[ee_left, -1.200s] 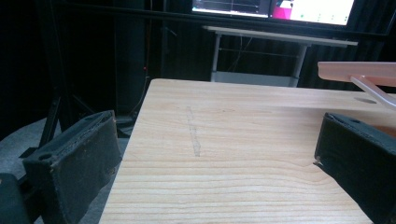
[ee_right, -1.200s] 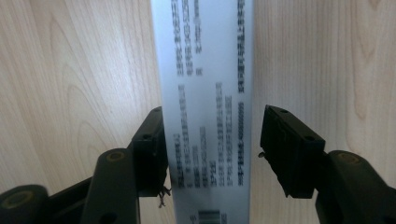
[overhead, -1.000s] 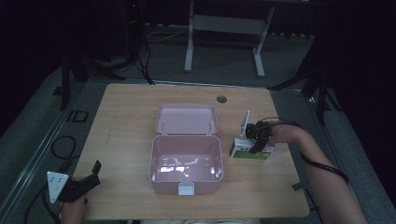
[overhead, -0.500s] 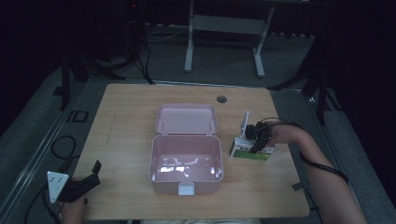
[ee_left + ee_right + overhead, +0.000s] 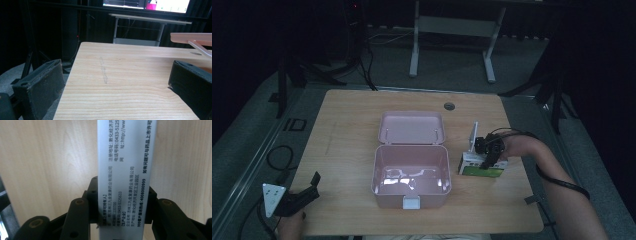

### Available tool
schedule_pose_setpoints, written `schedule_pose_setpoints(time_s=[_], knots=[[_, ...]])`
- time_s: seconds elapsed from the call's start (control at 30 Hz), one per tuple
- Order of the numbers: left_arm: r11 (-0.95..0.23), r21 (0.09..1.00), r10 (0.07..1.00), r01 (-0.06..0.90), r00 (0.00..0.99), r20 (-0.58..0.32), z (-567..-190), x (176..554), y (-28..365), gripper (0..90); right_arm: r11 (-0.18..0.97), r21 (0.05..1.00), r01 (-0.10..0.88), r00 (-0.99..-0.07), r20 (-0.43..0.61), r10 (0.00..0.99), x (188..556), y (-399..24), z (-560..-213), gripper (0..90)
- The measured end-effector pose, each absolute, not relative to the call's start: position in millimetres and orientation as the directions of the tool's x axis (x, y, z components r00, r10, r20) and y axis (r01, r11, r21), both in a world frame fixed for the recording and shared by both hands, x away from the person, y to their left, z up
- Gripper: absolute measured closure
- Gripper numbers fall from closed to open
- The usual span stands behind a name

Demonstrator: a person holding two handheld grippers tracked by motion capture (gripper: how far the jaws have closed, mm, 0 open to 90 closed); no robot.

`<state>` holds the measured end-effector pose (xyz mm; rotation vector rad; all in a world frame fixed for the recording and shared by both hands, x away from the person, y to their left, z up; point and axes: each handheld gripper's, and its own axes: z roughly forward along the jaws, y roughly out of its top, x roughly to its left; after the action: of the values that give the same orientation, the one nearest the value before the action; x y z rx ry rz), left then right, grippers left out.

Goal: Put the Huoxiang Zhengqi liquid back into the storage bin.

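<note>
1. our right claw [image 5: 490,159] clamps the white and green box [image 5: 480,168] lying on the surface [image 5: 347,130], just right of the open pink case [image 5: 411,172].
2. our left claw [image 5: 307,189] hangs wide, empty, at the surface's near-left corner.

Desk [image 5: 347,130]: pale wood-grain top, matt, smooth, with fine lines along the grain. Pink box [image 5: 411,176]: plastic, glossy inside, light glints on its floor; lid [image 5: 412,127] the same plastic, duller. Small carton [image 5: 482,168]: printed card, white and green faces, slight satin sheen on the white side. Left tool [image 5: 297,199]: black pads [image 5: 40,87] matt, rough-textured, edges worn. Right tool [image 5: 489,150]: matt black plastic links.
</note>
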<state>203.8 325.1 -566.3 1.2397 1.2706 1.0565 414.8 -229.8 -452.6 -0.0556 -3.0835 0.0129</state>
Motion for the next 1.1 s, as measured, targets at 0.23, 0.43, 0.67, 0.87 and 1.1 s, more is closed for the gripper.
schedule_pose_setpoints(time_s=[0.23, 0.43, 0.67, 0.87, 1.1], knots=[[0.084, 0.992, 0.994, 0.093, 0.056, -0.09, -566, 204, 325, 0.2, 0.999, -0.002, 0.049, -0.997, 0.061, 0.05, 402, -227, -448, 62.3], [0.084, 0.992, 0.994, 0.092, 0.054, -0.09, -566, 204, 325, 0.2, 0.998, -0.002, 0.056, -0.997, 0.057, 0.056, 391, -226, -439, 62.4], [0.086, 0.992, 0.995, 0.091, 0.053, -0.091, -566, 204, 325, 0.2, 0.998, 0.001, 0.068, -0.997, 0.047, 0.067, 378, -226, -425, 62.3], [0.084, 0.992, 0.995, 0.093, 0.052, -0.089, -566, 204, 325, 0.2, 0.998, 0.012, 0.065, -0.997, 0.033, 0.065, 370, -225, -407, 62.4], [0.087, 0.992, 0.994, 0.092, 0.052, -0.092, -566, 204, 325, 0.2, 0.998, 0.009, 0.067, -0.998, 0.005, 0.067, 366, -217, -380, 62.4]])
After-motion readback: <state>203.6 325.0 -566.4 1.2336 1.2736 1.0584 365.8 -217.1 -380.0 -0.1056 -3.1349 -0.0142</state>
